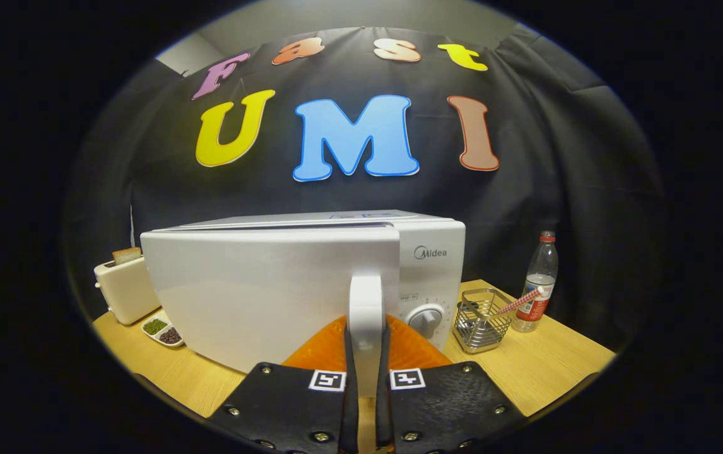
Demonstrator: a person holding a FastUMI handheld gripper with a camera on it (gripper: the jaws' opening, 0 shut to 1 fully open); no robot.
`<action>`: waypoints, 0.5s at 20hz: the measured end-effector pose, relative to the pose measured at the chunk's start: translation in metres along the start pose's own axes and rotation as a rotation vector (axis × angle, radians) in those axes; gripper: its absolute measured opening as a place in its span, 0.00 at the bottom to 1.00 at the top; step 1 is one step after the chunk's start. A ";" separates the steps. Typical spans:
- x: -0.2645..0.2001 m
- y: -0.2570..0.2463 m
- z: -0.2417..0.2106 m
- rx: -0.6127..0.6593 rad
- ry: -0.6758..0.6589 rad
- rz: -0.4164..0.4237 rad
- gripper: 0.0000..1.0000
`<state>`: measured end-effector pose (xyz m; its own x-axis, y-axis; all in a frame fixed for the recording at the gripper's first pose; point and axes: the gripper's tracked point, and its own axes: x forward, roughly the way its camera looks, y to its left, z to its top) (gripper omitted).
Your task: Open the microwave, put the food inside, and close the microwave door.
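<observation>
Tool clamped on white microwave door handle, door ajar

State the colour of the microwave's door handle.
White, in the gripper view: the gripper is shut on the handle of the microwave.

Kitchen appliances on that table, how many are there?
2. The white microwave stands just ahead, its door handle clamped between the gripper fingers. The toaster sits beside it. Others may hide behind the microwave.

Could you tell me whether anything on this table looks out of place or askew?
Nothing looks spilled or damaged. The gripper is shut on the microwave's door handle, and the door looks slightly ajar. A striped straw leans tilted in the wire basket.
</observation>
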<state>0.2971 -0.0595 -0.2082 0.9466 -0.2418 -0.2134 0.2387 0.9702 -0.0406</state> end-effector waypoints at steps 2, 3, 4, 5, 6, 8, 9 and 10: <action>-0.018 0.004 -0.003 -0.013 0.002 0.013 0.11; -0.027 0.007 -0.004 -0.004 -0.001 0.024 0.11; -0.036 0.010 -0.006 0.005 -0.001 0.035 0.11; -0.045 0.014 -0.007 0.006 -0.007 0.045 0.11; -0.055 0.019 -0.009 -0.002 -0.013 0.051 0.11; -0.076 0.028 -0.011 0.009 -0.024 0.074 0.11; -0.087 0.034 -0.013 0.021 -0.030 0.091 0.11; -0.097 0.042 -0.014 0.027 -0.034 0.108 0.11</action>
<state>0.2117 0.0048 -0.2031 0.9739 -0.1363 -0.1818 0.1398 0.9902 0.0069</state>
